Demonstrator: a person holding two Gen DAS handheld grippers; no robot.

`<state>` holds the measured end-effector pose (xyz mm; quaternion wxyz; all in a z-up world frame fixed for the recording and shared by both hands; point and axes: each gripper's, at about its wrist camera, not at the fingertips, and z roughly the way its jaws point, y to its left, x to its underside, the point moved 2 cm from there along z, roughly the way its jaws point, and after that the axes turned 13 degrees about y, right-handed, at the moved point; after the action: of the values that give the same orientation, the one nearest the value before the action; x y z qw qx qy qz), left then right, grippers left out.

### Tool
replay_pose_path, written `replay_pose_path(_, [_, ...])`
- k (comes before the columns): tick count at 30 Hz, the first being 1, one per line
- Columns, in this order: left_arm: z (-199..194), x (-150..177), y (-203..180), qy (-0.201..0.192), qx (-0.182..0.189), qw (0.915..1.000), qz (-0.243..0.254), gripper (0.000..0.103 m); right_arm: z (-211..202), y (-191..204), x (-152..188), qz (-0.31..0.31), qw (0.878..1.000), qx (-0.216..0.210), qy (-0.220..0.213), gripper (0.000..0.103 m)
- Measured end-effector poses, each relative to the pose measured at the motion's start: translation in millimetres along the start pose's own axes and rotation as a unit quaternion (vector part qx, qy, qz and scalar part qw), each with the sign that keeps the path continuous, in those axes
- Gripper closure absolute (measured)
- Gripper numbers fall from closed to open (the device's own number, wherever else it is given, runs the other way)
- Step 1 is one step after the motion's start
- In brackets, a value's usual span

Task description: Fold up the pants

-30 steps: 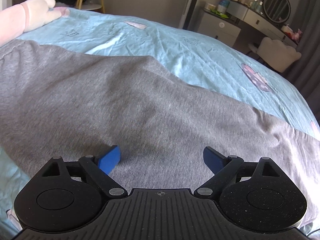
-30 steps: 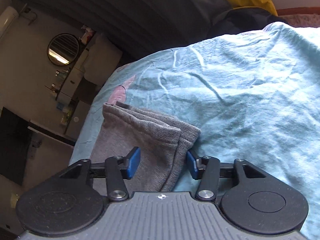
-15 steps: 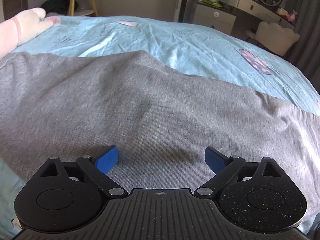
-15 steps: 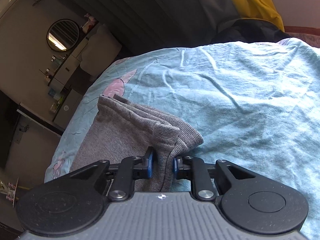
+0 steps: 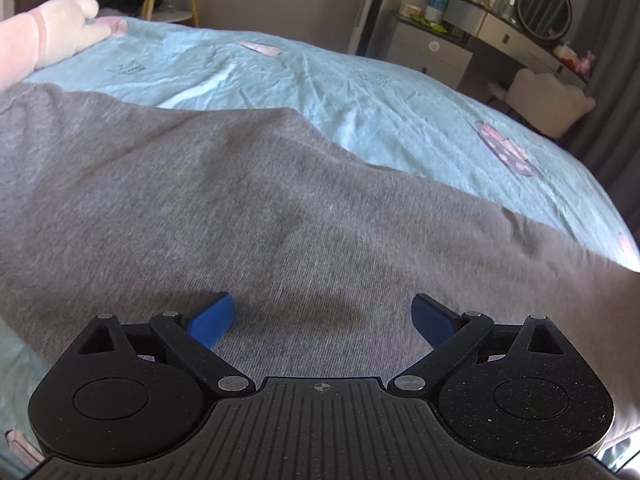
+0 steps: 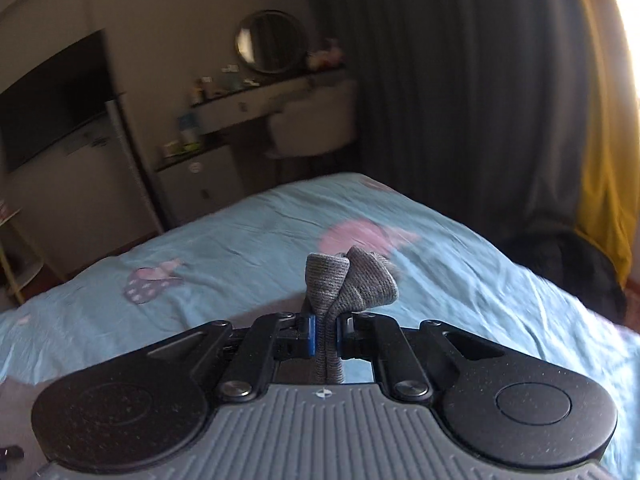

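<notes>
A: Right wrist view: our right tool (image 6: 324, 338), just closed, pinches the grey pants (image 6: 348, 280) by a bunched, ribbed cuff above the bed (image 6: 240, 248).

B: Our left tool (image 5: 322, 316) gapes wide, empty, over the pants' flat grey cloth.

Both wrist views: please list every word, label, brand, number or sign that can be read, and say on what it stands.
None can be read.
Bottles on the dressing table: labels too small.
Blue bedsheet: only drawn prints, no legible words.
Grey pants: no label visible.
Right wrist view: room blurred, nothing legible.
</notes>
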<state>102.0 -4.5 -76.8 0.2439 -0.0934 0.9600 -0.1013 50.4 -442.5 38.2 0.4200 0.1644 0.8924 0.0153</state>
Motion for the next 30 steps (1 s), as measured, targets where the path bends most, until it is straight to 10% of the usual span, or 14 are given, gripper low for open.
replay_pose_path(8, [-16.9, -0.2, 14.0, -0.018, 0.041, 0.9984, -0.035, 0.004, -0.4, 177.7, 62.6, -0.239, 0.955, -0.163, 0.073, 0.094])
replay_pose_path(14, [-18.3, 1.4, 9.8, -0.020, 0.050, 0.9982, -0.025, 0.004, 40.7, 225.4, 141.0, -0.298, 0.910, -0.169, 0.234, 0.079])
replay_pose_path(19, [-17.1, 1.9, 2.9, -0.019, 0.069, 0.9974, -0.004, 0.004, 16.0, 197.5, 110.2, -0.214, 0.922, -0.251, 0.204, 0.058])
replay_pose_path(24, [-12.0, 4.4, -7.3, -0.001, 0.107, 0.9941, 0.018, 0.004, 17.3, 143.3, 98.3, -0.084, 0.951, -0.222, 0.196, 0.053])
replay_pose_path(26, [-9.1, 5.6, -10.1, 0.012, 0.128, 0.9915, 0.021, 0.004, 31.3, 122.4, 102.0, -0.027, 0.965, -0.140, 0.221, 0.052])
replay_pose_path(30, [0.8, 6.5, -13.5, 0.051, 0.173, 0.9837, 0.009, 0.004, 43.6, 86.2, 106.5, 0.092, 0.954, -0.135, 0.252, 0.053])
